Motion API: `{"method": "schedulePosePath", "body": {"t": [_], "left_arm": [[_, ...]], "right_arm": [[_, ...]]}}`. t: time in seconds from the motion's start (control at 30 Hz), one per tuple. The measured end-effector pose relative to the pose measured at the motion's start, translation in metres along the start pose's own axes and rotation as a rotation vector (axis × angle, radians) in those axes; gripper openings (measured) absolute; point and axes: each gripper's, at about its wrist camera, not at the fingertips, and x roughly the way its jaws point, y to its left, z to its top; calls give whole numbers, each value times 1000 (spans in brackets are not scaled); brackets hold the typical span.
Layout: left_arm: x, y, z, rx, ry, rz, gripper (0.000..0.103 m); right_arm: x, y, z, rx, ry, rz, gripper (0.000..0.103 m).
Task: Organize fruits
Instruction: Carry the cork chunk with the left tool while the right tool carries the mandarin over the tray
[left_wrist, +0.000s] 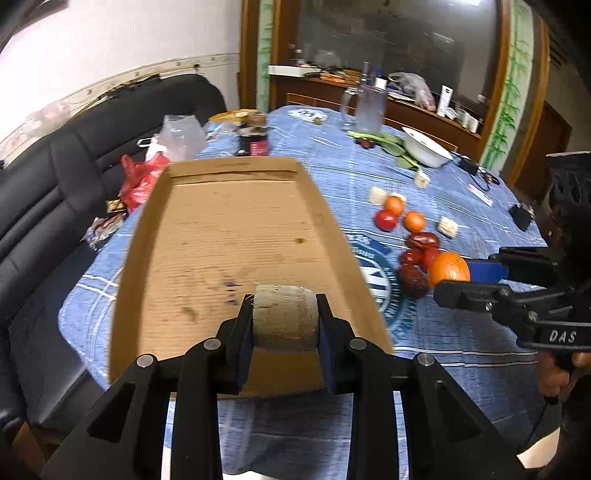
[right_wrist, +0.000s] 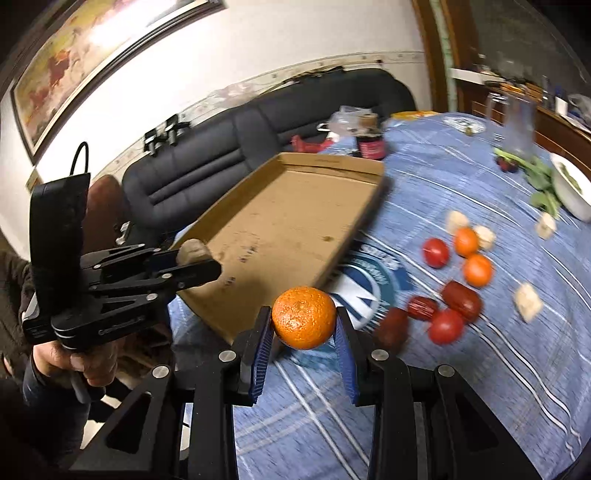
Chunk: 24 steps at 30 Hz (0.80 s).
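Blue checked cloth covers the tabletop (left_wrist: 424, 177), with a black sofa (left_wrist: 55, 166) behind it. On the cloth lies a shallow cardboard tray (left_wrist: 236, 229), its long axis running from the near edge of the tabletop toward the sofa side. Left tongs (left_wrist: 285, 317) are closed on a pale cylindrical chunk (left_wrist: 286, 317) — what it is cannot be told — held over the tray's near end, its axis lying across the fingers. Right tongs (right_wrist: 303, 325) are clamped on an orange (right_wrist: 303, 318), stem dimple facing the camera, held above the cloth just beside the tray's near corner. Beyond the tray's long side lie red dates (right_wrist: 461, 300), tomatoes (right_wrist: 436, 252), small oranges (right_wrist: 478, 270) and pale cubes (right_wrist: 529, 302) — all on the cloth.
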Motion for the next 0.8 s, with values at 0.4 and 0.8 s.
{"method": "schedulePosePath", "body": {"t": [0.4, 0.8], "left_arm": [[10, 36, -5, -54, 21, 36, 27], [37, 47, -11, -46, 108, 45, 28]], "right_arm": [[59, 41, 14, -84, 92, 55, 33], [112, 51, 15, -158, 232, 38, 32]]}}
